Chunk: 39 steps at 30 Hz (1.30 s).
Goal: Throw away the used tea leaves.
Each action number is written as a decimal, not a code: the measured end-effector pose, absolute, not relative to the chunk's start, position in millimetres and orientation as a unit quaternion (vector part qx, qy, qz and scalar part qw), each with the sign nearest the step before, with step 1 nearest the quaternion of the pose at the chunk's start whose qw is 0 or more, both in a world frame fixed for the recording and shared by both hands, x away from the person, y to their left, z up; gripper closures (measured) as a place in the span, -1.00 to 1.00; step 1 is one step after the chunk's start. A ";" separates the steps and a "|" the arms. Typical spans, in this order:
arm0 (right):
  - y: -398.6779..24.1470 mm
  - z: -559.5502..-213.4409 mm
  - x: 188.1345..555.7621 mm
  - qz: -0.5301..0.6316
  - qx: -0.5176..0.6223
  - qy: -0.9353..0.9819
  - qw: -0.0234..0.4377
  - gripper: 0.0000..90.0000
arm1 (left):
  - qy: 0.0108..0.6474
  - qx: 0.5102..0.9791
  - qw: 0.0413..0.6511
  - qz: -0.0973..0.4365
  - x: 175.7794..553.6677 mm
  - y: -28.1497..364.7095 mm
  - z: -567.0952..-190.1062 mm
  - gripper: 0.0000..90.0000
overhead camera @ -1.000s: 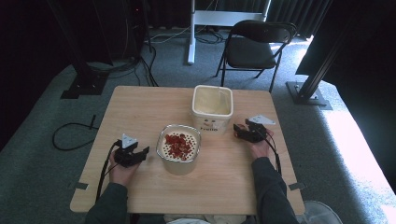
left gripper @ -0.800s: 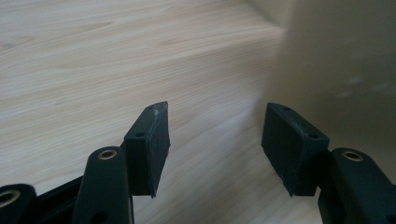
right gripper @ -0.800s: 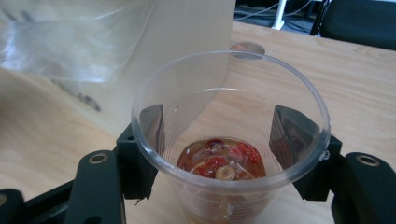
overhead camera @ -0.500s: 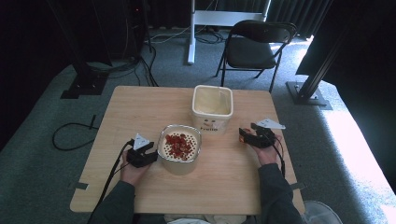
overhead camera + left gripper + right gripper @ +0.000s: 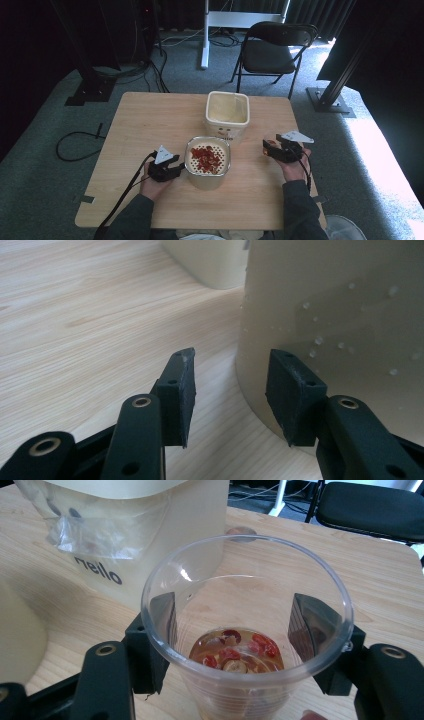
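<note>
Two jaws of the right gripper clamp a clear cup; left gripper gapes beside the strainer tub.

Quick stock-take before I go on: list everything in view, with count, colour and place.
Table: one, light wood, centre of the high view.
Strainer bowl: one, cream, holding red pieces, near the table's front middle.
Square tub: one, cream, marked "Hello", behind the strainer bowl.
Clear cup: one, transparent, a few red pieces and liquid at its bottom, between the right claw's jaws.
Folding chair: one, black, on the floor beyond the table.
Left claw: one, black, jaws apart at the strainer bowl's outer wall.
Right claw: one, black, closed around the clear cup.
</note>
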State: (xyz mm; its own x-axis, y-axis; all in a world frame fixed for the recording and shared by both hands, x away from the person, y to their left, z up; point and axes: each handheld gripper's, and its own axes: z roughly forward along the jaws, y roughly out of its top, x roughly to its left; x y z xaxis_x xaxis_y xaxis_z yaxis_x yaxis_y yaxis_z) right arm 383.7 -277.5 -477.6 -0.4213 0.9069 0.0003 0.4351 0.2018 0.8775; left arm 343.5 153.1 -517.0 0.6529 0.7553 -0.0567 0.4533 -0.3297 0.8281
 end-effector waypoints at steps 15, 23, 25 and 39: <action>-291.2 -465.6 365.6 0.424 0.466 0.721 0.287 -0.20 | 0.355 0.803 0.455 0.145 349.5 107.4 -518.0 0.19; -293.7 -459.3 353.9 0.435 0.473 0.710 0.287 -0.20 | 0.345 0.812 0.447 0.149 350.1 98.9 -516.0 0.19; -293.5 -461.3 350.3 0.440 0.476 0.709 0.277 -0.20 | 0.343 0.811 0.450 0.147 350.0 97.2 -516.4 0.19; -294.9 -453.6 340.3 0.448 0.476 0.703 0.279 -0.19 | 0.336 0.822 0.421 0.183 343.0 110.9 -509.5 -0.03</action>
State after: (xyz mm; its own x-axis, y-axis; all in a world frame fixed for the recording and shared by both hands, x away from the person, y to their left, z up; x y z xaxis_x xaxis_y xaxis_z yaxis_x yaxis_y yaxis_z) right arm 340.3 -294.9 -453.6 -0.3907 0.9199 0.0350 0.4194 0.1440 0.8963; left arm 343.0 110.9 -509.5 0.7071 0.7068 0.0190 0.3978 -0.4198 0.8158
